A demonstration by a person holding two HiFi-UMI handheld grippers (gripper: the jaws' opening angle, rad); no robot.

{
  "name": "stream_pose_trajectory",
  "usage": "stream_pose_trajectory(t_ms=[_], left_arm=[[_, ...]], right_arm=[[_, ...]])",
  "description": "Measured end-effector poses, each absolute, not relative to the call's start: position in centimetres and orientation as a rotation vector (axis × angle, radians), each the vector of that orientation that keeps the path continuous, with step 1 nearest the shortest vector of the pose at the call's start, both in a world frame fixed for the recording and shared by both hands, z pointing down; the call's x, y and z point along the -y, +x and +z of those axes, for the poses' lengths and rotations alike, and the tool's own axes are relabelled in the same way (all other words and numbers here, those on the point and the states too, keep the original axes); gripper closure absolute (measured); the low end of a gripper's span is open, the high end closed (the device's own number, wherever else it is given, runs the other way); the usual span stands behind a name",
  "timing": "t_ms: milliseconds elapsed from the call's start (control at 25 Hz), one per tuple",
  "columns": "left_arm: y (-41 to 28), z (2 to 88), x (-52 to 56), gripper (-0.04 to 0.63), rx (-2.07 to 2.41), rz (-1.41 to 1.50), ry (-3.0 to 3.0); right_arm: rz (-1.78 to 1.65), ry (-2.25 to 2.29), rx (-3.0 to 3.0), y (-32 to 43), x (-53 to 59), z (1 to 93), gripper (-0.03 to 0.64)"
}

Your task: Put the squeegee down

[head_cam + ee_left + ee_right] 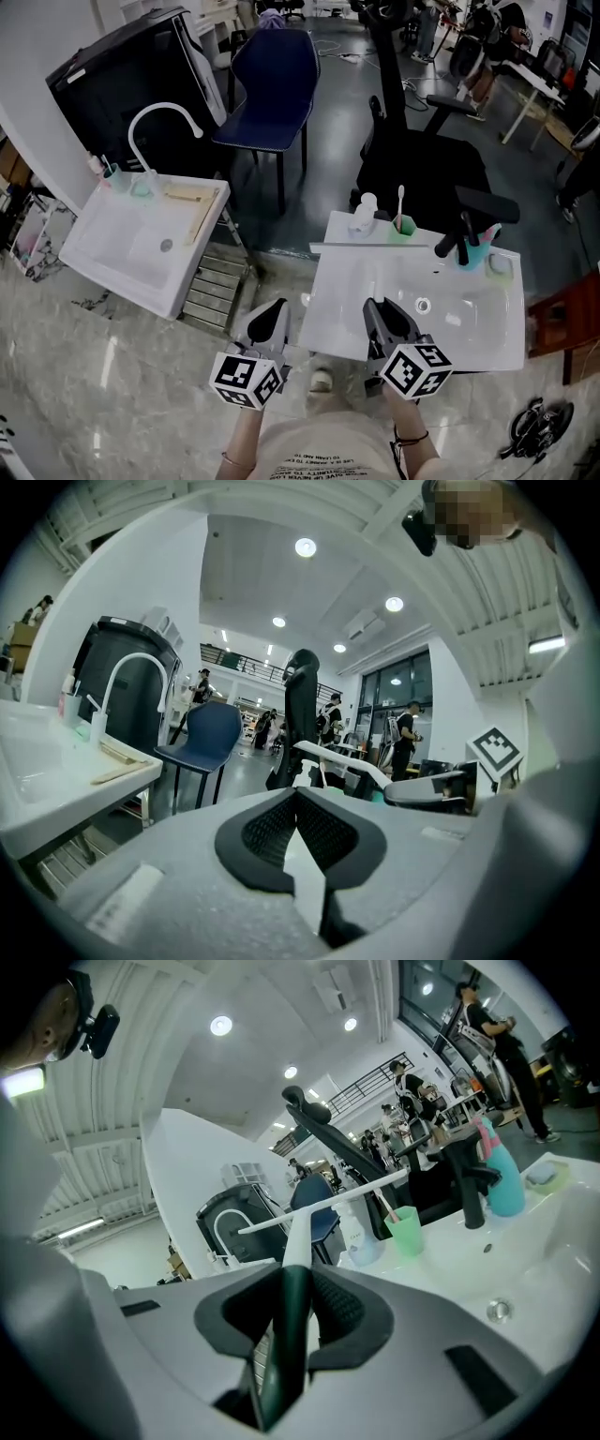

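Gripping one squeegee tight, right gripper hovers over centre sink; left gripper closed empty; second sink upper left.

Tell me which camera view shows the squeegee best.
The right gripper view: the squeegee fills the centre, its dark green handle clamped in the right gripper, white neck running to the long blade. The head view shows only the blade as a thin bar; the left gripper view catches a pale piece of it.
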State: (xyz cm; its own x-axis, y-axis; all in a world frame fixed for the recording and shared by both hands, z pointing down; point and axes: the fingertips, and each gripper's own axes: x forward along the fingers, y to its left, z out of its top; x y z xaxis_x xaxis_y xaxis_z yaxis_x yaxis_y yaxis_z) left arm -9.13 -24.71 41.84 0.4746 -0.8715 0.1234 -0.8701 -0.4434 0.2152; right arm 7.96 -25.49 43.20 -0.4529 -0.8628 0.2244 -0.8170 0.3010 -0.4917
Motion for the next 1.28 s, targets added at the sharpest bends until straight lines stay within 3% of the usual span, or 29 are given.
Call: stream_pose_trajectory(t_ms=[1280], left_arm=[[-6.9, 51.9, 29.6, 0.573, 1.339, 0.243, 2.281]], right_arm=[[-1.274, -1.722, -2.469, 3.7, 31.8, 54.7, 0.52]])
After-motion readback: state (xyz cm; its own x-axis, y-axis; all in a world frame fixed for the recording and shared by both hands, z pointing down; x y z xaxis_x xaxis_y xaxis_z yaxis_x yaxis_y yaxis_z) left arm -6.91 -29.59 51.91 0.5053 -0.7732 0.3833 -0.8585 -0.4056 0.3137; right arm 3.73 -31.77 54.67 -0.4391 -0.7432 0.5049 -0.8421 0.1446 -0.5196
